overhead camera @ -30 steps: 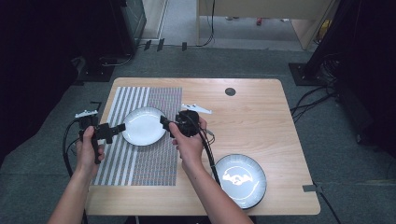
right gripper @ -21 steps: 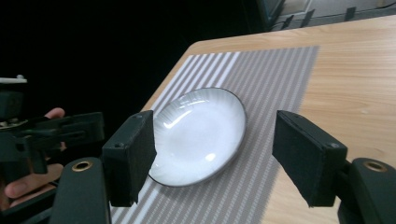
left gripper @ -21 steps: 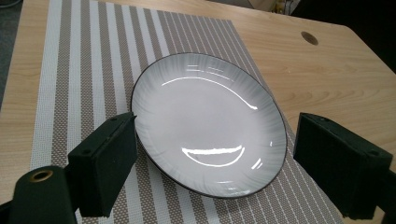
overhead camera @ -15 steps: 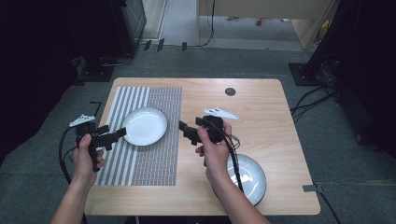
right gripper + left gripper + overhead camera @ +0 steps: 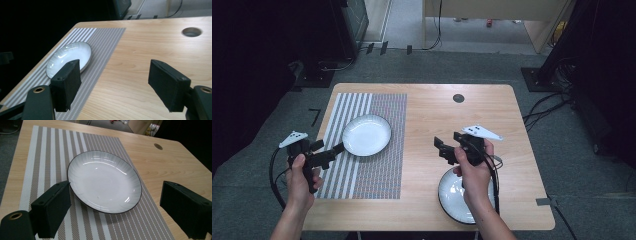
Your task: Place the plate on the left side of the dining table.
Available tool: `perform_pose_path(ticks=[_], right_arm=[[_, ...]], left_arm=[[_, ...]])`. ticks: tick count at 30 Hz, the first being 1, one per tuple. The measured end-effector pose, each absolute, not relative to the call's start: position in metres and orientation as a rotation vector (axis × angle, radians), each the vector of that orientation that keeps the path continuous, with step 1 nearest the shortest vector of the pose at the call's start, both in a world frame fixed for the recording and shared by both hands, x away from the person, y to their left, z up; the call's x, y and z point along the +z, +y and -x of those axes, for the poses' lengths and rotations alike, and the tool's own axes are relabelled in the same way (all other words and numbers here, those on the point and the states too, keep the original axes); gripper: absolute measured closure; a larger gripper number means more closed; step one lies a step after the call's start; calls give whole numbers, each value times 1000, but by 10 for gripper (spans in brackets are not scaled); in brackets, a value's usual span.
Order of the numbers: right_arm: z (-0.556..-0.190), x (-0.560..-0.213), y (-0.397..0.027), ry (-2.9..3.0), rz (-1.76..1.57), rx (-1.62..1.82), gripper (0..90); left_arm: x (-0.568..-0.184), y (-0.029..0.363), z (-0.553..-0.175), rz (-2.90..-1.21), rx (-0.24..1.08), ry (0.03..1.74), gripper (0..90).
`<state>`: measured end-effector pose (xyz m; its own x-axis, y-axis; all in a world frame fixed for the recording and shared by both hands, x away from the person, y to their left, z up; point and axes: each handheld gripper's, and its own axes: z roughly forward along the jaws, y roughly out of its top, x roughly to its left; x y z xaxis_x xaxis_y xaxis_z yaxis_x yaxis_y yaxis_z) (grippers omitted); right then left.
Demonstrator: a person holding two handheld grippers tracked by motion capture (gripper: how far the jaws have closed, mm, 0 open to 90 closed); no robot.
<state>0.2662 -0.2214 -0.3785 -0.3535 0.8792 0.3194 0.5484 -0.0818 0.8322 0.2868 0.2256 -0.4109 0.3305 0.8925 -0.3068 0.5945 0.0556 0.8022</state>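
Observation:
A white plate (image 5: pixel 366 135) with a dark rim rests on the striped placemat (image 5: pixel 377 170) at the table's left. My left gripper (image 5: pixel 329 148) is at the plate's near-left rim, its jaws just opened wider. In the left gripper view the plate (image 5: pixel 105 182) lies just beyond the open gripper (image 5: pixel 116 192), and nothing is pinched. My right gripper (image 5: pixel 441 149) hovers over bare wood at mid-table, pointing left, its jaws also just opened wider and empty (image 5: pixel 115 67). The plate (image 5: pixel 68 57) shows far off to its left. A second plate (image 5: pixel 451 197) sits front right, partly under my right hand.
A round cable hole (image 5: pixel 458 98) is in the table's far side. Bare wood lies between the placemat and the second plate. Cables trail from both grippers, and others run over the floor at the right. Dark equipment stands beyond the far left corner.
Both grippers have let go of the plate on the mat. The left one drew back to the left; the right one swung right, toward the front-right plate.

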Motion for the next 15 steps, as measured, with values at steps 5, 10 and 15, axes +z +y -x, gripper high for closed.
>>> perform_pose_path(ticks=[5, 10, 15], right_arm=[[-255, -381, -243, 1854, -1544, 1390, 265], [-245, -387, -266, 1818, -1552, 1350, 268], [-236, -394, -285, 1797, -1570, 1330, 268]], left_arm=[[-415, 223, -276, -1661, 405, 1346, 99], [-418, 222, -265, -1653, 355, 1324, 99], [-418, 220, -256, -1652, 352, 1308, 99]])
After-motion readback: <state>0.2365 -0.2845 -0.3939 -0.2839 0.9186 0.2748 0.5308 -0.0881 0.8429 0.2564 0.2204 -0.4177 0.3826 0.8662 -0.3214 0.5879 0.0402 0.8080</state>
